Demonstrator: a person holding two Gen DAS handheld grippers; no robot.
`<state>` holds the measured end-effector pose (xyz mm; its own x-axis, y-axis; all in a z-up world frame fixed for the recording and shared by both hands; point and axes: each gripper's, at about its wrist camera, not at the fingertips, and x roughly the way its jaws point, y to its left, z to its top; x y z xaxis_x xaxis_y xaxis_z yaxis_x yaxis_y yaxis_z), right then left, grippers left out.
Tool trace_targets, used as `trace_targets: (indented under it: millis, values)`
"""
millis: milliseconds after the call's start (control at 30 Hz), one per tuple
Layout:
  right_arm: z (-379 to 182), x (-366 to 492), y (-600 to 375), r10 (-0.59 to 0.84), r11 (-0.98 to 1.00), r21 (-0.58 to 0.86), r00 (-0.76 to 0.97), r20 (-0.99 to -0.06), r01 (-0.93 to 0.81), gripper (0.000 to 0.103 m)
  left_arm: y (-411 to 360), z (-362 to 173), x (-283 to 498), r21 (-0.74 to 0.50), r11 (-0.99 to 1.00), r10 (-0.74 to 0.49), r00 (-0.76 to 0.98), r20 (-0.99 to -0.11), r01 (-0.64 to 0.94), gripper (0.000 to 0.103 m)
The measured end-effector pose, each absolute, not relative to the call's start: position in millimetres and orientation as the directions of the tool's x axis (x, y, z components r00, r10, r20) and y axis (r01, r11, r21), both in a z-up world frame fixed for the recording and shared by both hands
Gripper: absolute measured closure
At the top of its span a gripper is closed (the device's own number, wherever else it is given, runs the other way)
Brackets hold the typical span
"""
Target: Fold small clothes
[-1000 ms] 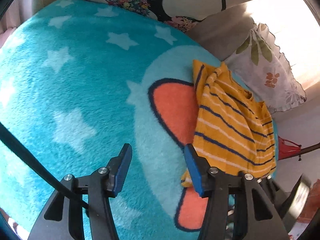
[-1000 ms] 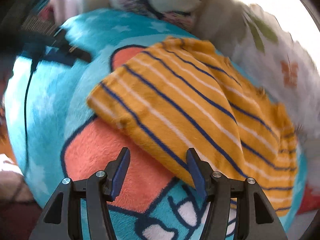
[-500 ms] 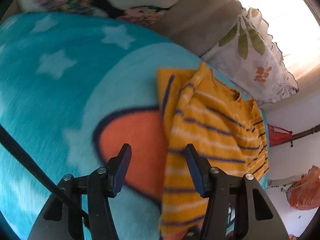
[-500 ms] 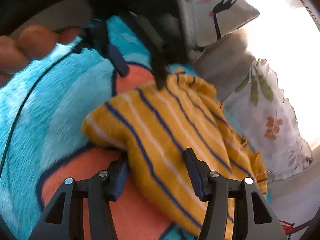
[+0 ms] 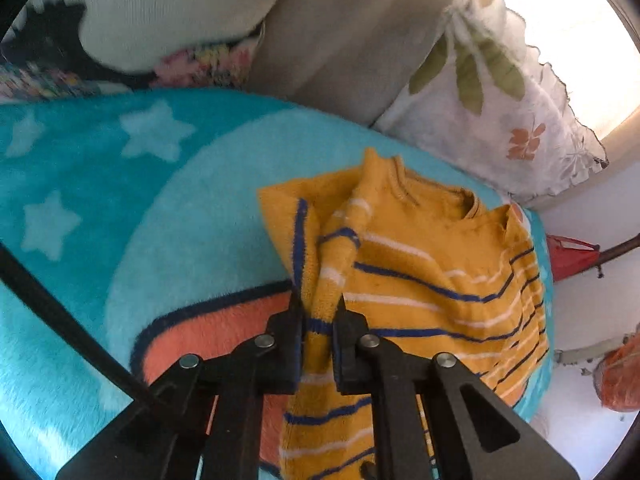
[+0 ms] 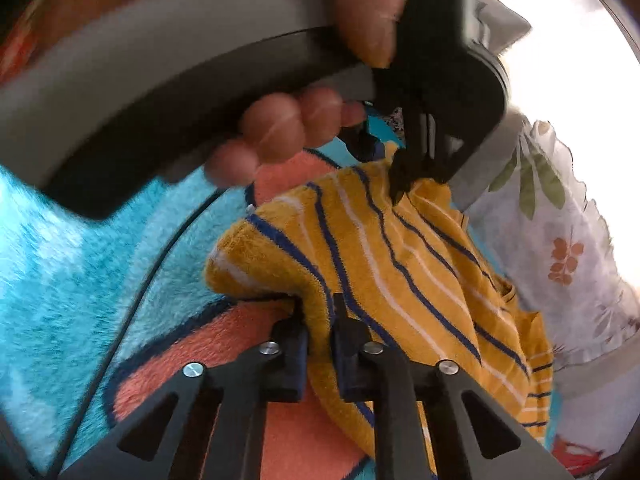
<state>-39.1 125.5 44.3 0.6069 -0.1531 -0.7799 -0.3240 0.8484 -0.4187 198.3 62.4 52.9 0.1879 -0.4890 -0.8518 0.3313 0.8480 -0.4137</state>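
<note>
Over turquoise blanket, both claws clamp the striped shirt.

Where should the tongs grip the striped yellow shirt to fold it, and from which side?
Grip the striped yellow shirt along its near bunched edge, coming in low from the blanket side. The fabric rises in thick folds there, and both the left tongs and right tongs are clamped on that edge.

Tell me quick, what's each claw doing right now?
Left claw: shut on the striped yellow shirt.
Right claw: shut on the same shirt's folded edge.
</note>
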Motion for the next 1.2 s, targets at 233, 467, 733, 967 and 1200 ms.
trace_targets:
  millis: [233, 467, 733, 967, 1200]
  values:
    - [94.1, -61.7, 74.2, -0.073, 0.898, -0.345, 0.679, -0.730, -0.273, 0.095, -3.1, 124.0, 161.5, -0.347, 0.846, -0.478, 0.287, -0.830, 0.405, 0.093]
    - [125.4, -102.2, -52.9, -0.254, 0.932, -0.361, 0.692, -0.676, -0.011, 0.095, -156.1, 160.9, 122.9, -0.356, 0.753, -0.565, 0.265, -0.782, 0.554, 0.093]
    - [72.5, -146.3, -203.4, -0.262, 0.961, -0.186, 0.455, -0.851, 0.206, 0.069, -246.2, 122.9, 70.5, -0.447, 0.688, -0.580, 0.064, -0.812, 0.572, 0.075]
    - [91.3, -166.8, -265.4, -0.177, 0.955, -0.026, 0.497, -0.849, 0.296, 0.054, -162.7, 142.1, 43.9, -0.364, 0.795, -0.526, 0.253, -0.812, 0.485, 0.050]
    - [116.6, -129.7, -291.2, 0.130, 0.908, 0.341, 0.610, -0.782, 0.244, 0.045, -90.8, 115.0, 19.4, -0.368, 0.879, -0.450, 0.268, -0.852, 0.305, 0.050]
